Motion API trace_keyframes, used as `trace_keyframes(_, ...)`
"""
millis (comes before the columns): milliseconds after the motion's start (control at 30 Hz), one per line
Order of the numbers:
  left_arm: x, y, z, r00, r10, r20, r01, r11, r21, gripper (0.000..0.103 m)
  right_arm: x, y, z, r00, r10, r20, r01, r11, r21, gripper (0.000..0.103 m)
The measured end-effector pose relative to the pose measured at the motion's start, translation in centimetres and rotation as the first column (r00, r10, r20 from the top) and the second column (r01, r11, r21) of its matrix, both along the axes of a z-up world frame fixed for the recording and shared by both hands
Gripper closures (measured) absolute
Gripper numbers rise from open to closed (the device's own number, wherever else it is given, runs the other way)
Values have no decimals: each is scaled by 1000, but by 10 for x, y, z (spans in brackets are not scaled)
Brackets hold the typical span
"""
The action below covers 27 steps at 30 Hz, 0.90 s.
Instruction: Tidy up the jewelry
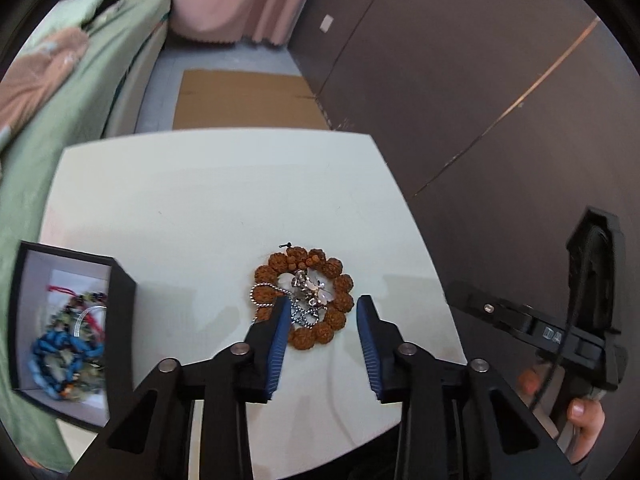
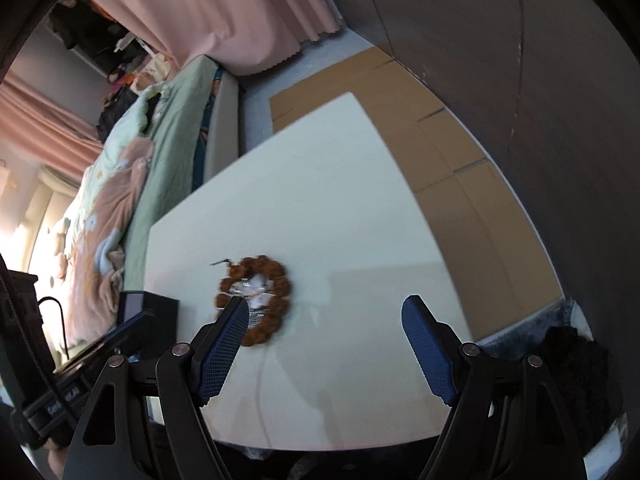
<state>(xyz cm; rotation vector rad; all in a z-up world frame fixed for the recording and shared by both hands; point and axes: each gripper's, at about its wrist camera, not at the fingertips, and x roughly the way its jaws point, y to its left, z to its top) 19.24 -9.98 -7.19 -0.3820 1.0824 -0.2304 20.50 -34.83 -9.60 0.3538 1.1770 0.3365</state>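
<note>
A brown bead bracelet lies in a ring on the white table, with a silver chain and clear charms piled inside it. My left gripper is open just above the ring's near side, jaws on either side of it. A black jewelry box at the left holds blue and mixed beaded pieces. In the right wrist view the bracelet is blurred, and my right gripper is open and empty, its left fingertip beside the ring. The box shows at the left.
A bed with a green and pink blanket runs along the table's left side. Flat cardboard lies on the floor beyond the table. A dark wall stands to the right. The other gripper's body is at the right edge.
</note>
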Motion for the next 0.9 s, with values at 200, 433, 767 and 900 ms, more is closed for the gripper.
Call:
trace_keyframes(200,17,-12,-23,998,23,-61,-24,1000,-10,78,3,-16,1,1000,-11,5,11,999,47,24)
trace_keyframes(433,28,-26,-38,995,26,-94,-25,1000,11,85,6,-13,2,1000,3,6,-4,998,70,24)
trace_keyframes(767,36,-36,-52,991,33,-126,-26,998,59,90,8,-5,-1,1000,26,-8,-25,998,64,24)
trace_keyframes(900,41,-36,-54,988,36,-149,-27,998,62,92,8,-3,-3,1000,29,-10,-28,998,57,24)
